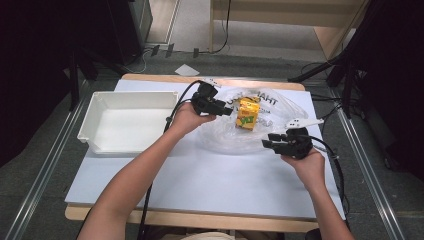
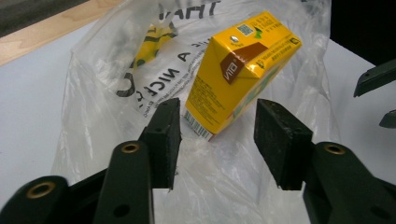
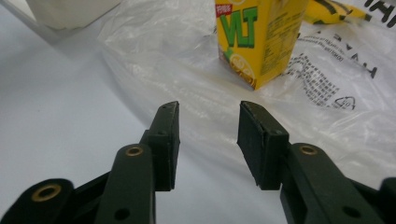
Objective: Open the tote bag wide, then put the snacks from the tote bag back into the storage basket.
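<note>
A yellow drink carton (image 1: 247,113) stands upright on a clear plastic bag (image 1: 235,132) with black lettering, spread over the middle of the table. My left gripper (image 1: 227,111) is open just left of the carton; in the left gripper view the carton (image 2: 240,70) sits beyond the open jaws (image 2: 215,135), not touching them. My right gripper (image 1: 267,141) is open near the bag's right front edge. In the right gripper view the carton (image 3: 259,39) stands farther ahead, with the bag (image 3: 187,65) under the gripper's open jaws (image 3: 208,140).
An empty white bin (image 1: 127,121) stands at the table's left. A white piece (image 1: 300,122) lies by the bag's right side. The white table top (image 1: 220,180) stretches in front of the bag. Cables trail from both grippers.
</note>
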Action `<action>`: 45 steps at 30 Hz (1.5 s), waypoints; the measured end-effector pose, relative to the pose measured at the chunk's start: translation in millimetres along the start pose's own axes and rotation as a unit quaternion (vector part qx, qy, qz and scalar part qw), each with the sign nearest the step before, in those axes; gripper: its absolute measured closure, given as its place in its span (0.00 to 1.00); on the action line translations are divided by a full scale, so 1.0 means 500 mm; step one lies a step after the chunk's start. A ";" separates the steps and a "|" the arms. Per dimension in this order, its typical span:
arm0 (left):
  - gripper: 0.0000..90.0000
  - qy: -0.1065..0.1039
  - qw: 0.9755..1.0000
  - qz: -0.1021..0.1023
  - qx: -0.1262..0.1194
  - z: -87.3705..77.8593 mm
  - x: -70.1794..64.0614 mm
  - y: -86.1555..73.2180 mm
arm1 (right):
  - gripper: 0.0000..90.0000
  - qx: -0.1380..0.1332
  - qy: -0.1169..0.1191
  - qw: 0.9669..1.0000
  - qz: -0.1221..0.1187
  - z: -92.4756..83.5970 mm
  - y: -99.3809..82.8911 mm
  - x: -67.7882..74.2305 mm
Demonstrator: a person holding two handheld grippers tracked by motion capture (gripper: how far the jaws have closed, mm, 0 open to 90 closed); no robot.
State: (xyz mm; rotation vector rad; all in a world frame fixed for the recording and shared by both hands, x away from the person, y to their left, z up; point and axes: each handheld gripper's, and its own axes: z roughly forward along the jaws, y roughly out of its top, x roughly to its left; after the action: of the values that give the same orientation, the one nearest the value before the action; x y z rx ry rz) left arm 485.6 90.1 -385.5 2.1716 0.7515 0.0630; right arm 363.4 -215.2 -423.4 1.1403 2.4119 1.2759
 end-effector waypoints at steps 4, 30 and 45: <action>0.49 -0.011 1.000 0.008 -0.008 -0.002 0.002 0.000 | 0.63 0.005 0.006 1.000 0.000 -0.001 -0.016 0.017; 0.38 -0.039 0.998 0.056 -0.017 0.065 -0.005 0.016 | 0.50 0.024 0.028 0.999 -0.020 0.023 -0.072 0.078; 0.32 -0.048 0.997 0.048 -0.022 0.106 0.005 0.014 | 0.48 0.030 0.032 0.999 -0.024 0.032 -0.079 0.076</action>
State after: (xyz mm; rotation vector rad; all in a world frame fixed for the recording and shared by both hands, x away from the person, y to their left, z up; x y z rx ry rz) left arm 506.4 51.5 -416.5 2.1526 0.5873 0.0247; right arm 323.5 -191.9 -456.9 1.0652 2.5245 1.2507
